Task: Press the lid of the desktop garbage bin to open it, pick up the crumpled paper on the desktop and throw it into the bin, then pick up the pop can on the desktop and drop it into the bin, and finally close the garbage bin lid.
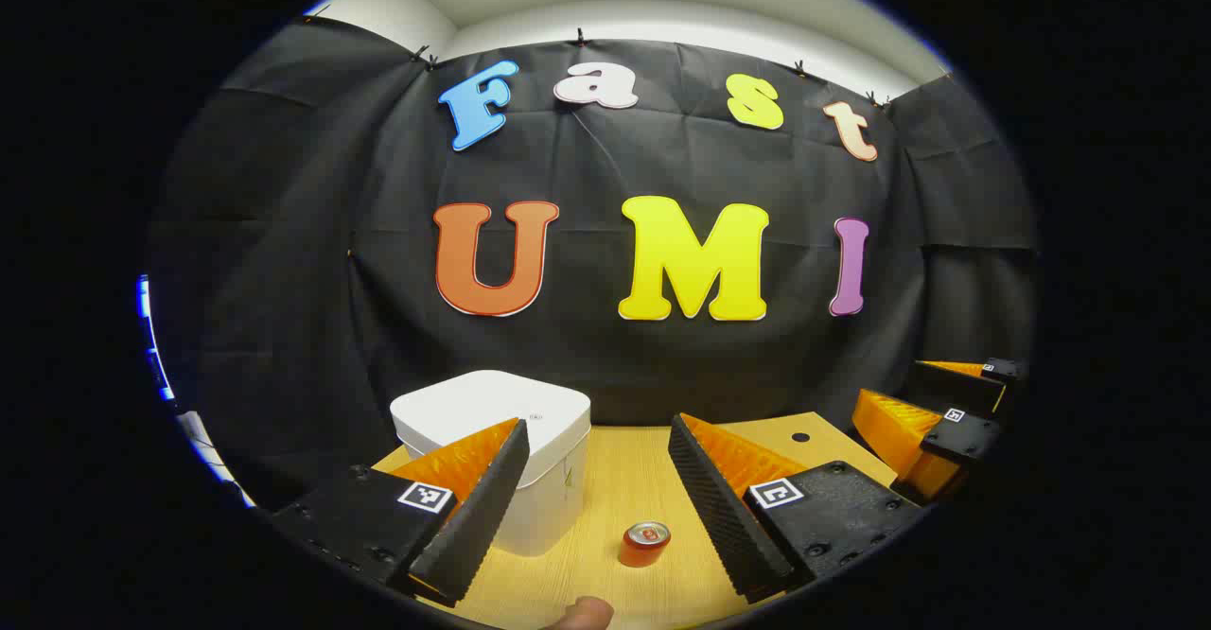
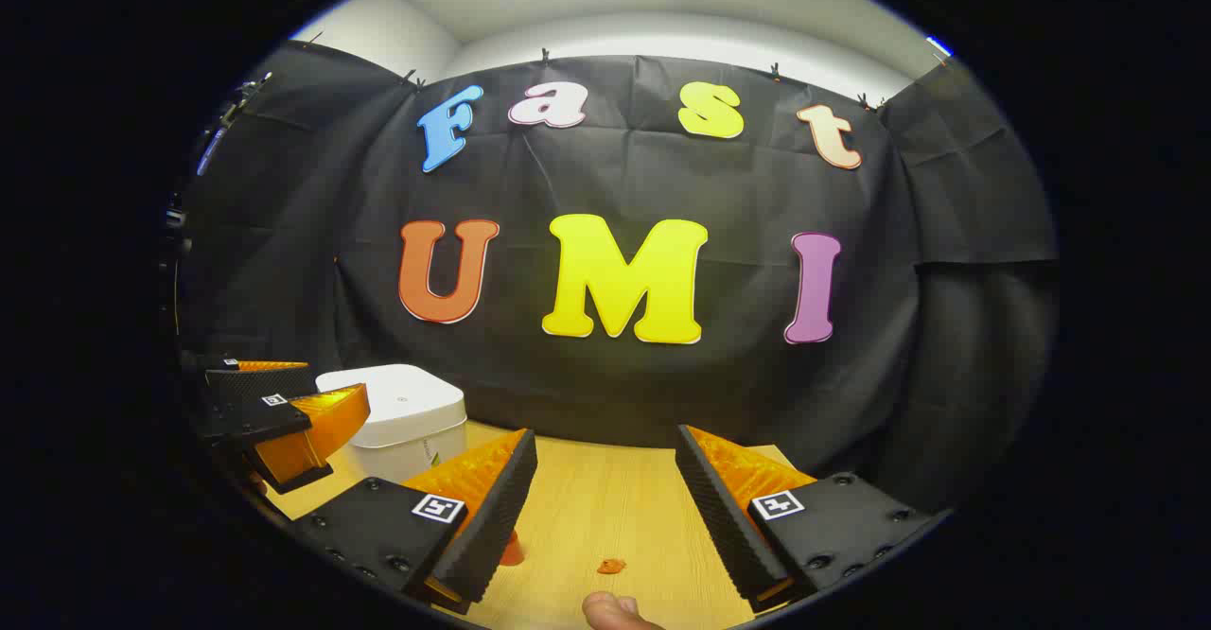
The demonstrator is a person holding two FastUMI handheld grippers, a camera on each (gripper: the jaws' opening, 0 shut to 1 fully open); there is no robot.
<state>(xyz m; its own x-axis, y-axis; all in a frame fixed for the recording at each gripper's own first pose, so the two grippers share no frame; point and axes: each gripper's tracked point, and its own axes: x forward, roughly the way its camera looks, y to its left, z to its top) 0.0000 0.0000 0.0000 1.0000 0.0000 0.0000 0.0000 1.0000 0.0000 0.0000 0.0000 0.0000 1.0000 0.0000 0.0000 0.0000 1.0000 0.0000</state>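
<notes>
Wooden desktop (image 1: 624, 479) holds closed white bin (image 1: 492, 422) and upright pop can (image 1: 645, 544); both grippers' jaws gape, empty.

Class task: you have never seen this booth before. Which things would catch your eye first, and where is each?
The white garbage bin, lid shut, stands at the back left of the wooden desktop. A small pop can stands upright nearer the front, seen between the open left gripper fingers. A small orange scrap lies on the desktop ahead of the open right gripper.
</notes>
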